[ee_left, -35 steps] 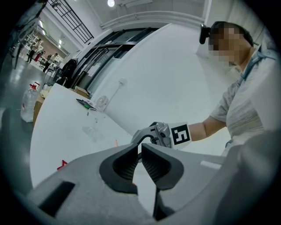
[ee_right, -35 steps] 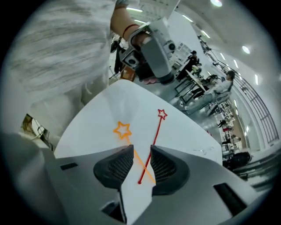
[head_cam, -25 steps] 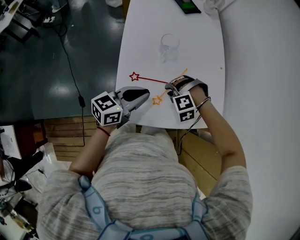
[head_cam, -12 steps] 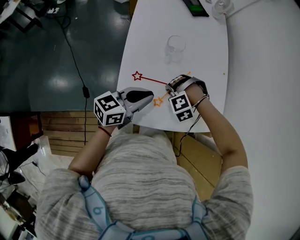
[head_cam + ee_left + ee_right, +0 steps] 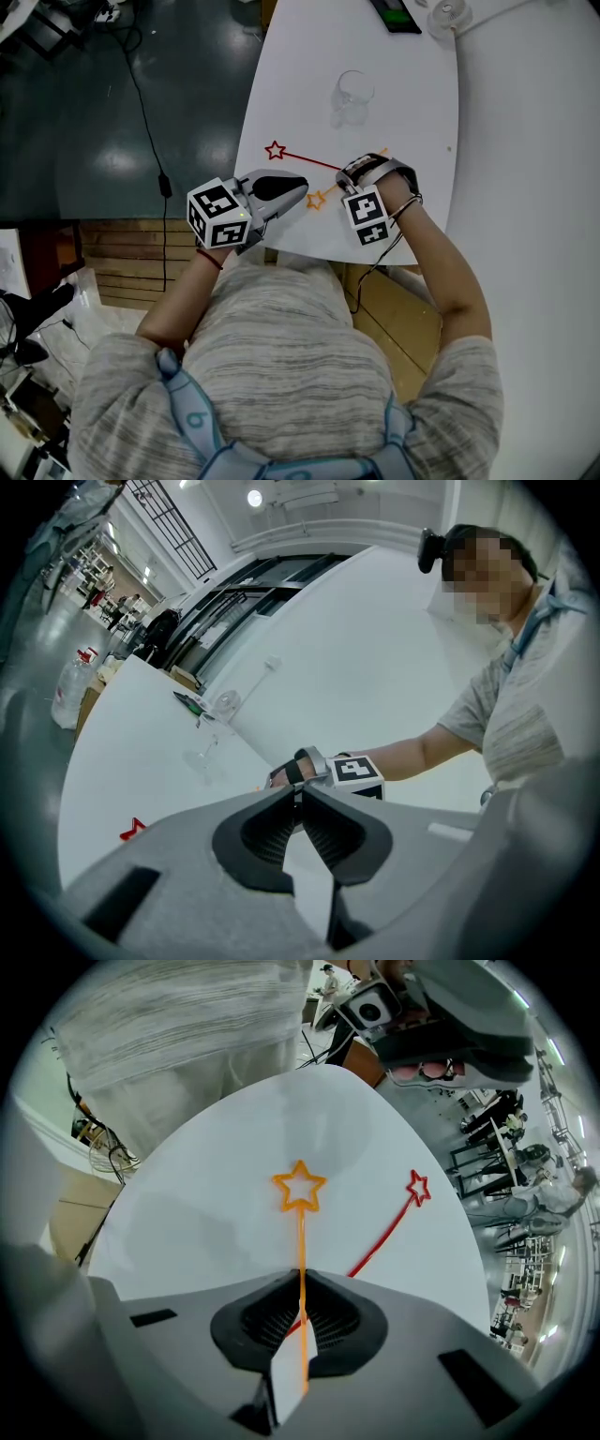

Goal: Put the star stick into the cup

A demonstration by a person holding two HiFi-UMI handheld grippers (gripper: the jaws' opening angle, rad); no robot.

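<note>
An orange star stick (image 5: 316, 200) lies slanted near the table's front edge. My right gripper (image 5: 347, 178) is shut on its shaft (image 5: 302, 1269), and its star (image 5: 299, 1187) points away from the jaws. A red star stick (image 5: 275, 150) lies beside it, and its shaft passes under the right gripper. In the right gripper view the red star (image 5: 417, 1186) shows to the right. The clear glass cup (image 5: 349, 94) stands upright farther back on the table. My left gripper (image 5: 298, 190) hovers at the front edge, shut and holding nothing, with its jaws pressed together (image 5: 300, 803).
A dark phone with a green screen (image 5: 394, 14) and a second glass (image 5: 447, 11) sit at the far end of the white table (image 5: 412, 103). The table's curved left edge drops to a dark floor with a cable (image 5: 150, 141). A wooden crate (image 5: 122, 267) stands below.
</note>
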